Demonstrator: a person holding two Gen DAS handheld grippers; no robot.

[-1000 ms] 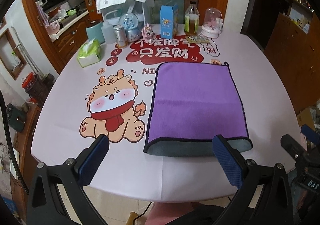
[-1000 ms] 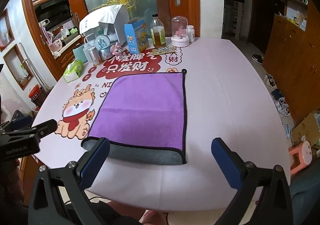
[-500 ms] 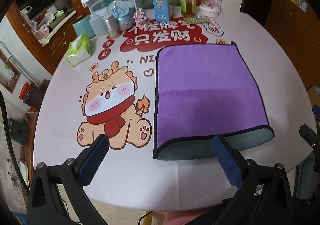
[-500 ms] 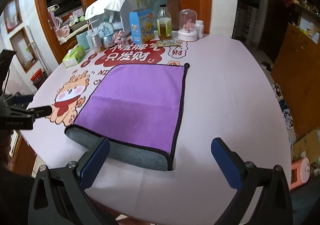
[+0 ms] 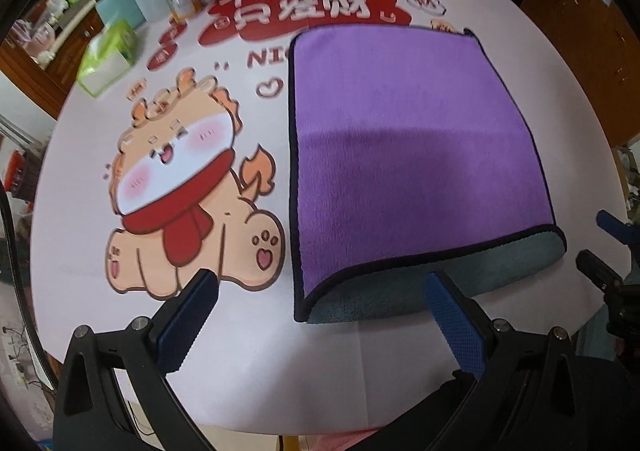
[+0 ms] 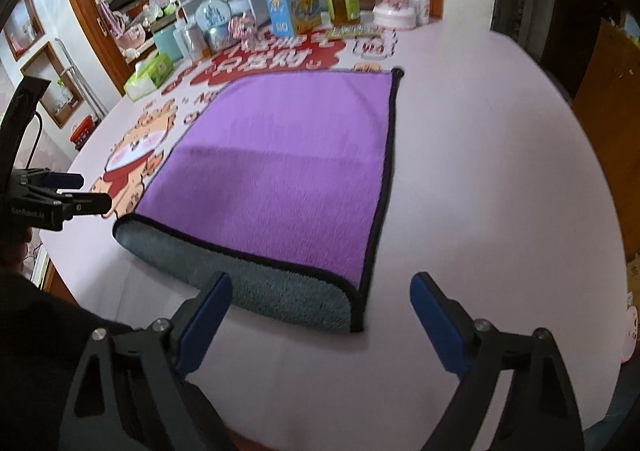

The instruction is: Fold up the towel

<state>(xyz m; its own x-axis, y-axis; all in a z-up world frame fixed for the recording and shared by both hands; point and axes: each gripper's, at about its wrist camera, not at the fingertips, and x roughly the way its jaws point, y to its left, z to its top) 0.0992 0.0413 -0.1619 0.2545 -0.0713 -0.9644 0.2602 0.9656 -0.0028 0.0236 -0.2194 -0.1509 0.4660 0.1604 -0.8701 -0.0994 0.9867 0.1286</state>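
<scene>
Fingers on left gripper (image 5: 320, 315) and right gripper (image 6: 320, 315): spread wide, nothing held. Towel (image 5: 404, 155) lies flat on table (image 6: 480, 171), near edge w/ grey underside showing at both near corners. Judged: possibly one fold in; further fold(s) outstanding, no grasp yet.

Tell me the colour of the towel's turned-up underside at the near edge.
Grey, against the purple top of the towel; clearest in the right wrist view.
</scene>
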